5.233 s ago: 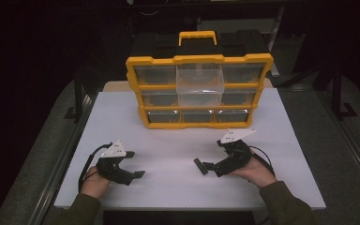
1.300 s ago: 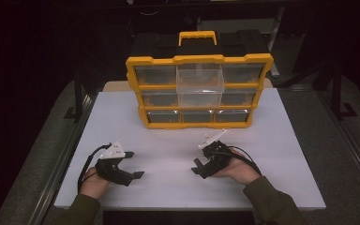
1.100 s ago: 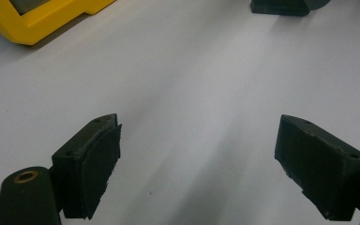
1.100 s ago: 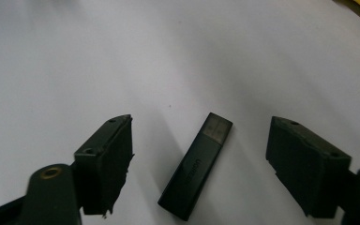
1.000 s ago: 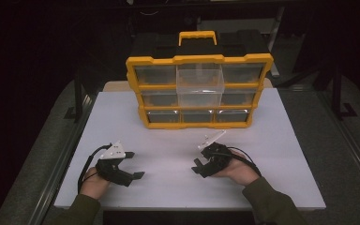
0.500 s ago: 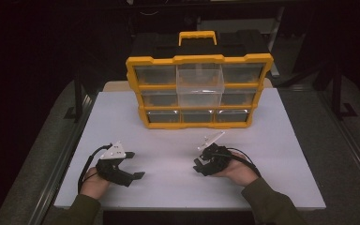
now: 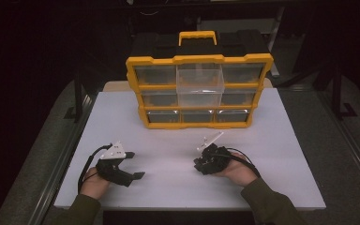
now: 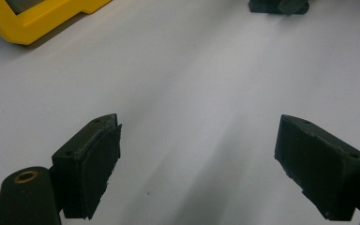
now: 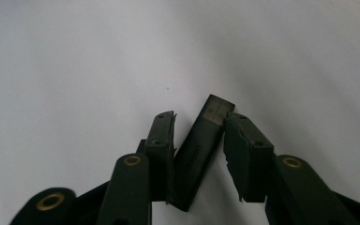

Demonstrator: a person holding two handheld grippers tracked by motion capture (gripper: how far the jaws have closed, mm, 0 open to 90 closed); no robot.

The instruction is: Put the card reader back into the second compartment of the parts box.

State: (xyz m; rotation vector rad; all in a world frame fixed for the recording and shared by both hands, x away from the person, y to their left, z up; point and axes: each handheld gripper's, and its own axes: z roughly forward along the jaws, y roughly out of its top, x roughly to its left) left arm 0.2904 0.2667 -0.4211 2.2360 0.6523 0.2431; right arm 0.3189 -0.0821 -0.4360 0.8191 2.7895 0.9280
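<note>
Item: small black block (image 9: pixel 201 150), near tabletop (image 7: pixel 281 140) front edge, apparently pinched by just-closing right gripper (image 9: pixel 199 123); grip to be squared before lifting. Left gripper (image 8: pixel 197 140) agape, empty.

1. You've got a plain white table (image 7: pixel 281 140) in front of you.
2. A yellow drawer organizer (image 7: pixel 199 91) stands at its far edge, middle drawer pulled out.
3. A small black block (image 9: pixel 201 145) lies on the near part, right of centre.

yellow drawer organizer (image 7: pixel 199 91) on white table (image 7: pixel 281 140)
</note>
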